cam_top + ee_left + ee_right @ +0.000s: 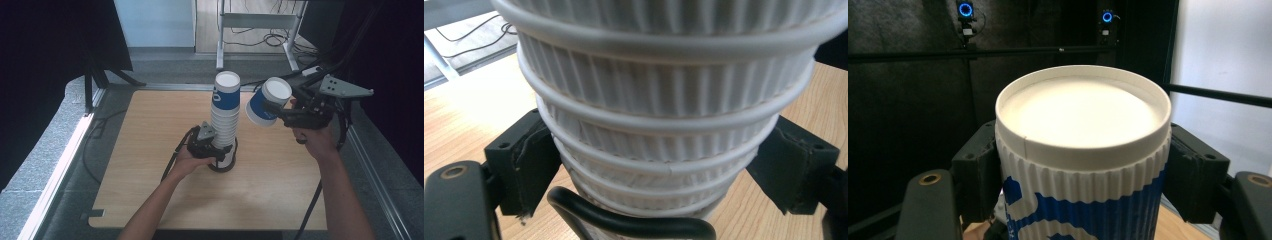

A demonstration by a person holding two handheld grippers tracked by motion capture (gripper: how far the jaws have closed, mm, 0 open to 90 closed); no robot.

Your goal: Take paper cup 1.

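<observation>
A tall stack of ribbed white and blue paper cups (224, 117) stands upside down near the middle of the wooden table (150, 150). My left gripper (219, 152) is shut on the stack's lower part. Its pads (531, 160) press the ribbed walls (659, 95) from both sides. A single blue and white cup (267, 102) hangs tilted in the air just right of the stack's top, with my right gripper (280, 112) shut on it. In the right gripper view the cup's white recessed bottom (1083, 112) faces the camera, between the two pads (1193, 170).
A dark ring (223, 165) circles the foot of the stack. Black curtains hang at the left and right. Beyond the table's far edge stand a metal frame leg (220, 35) and loose cables (272, 37) on the floor. A rail (60, 165) runs along the table's left side.
</observation>
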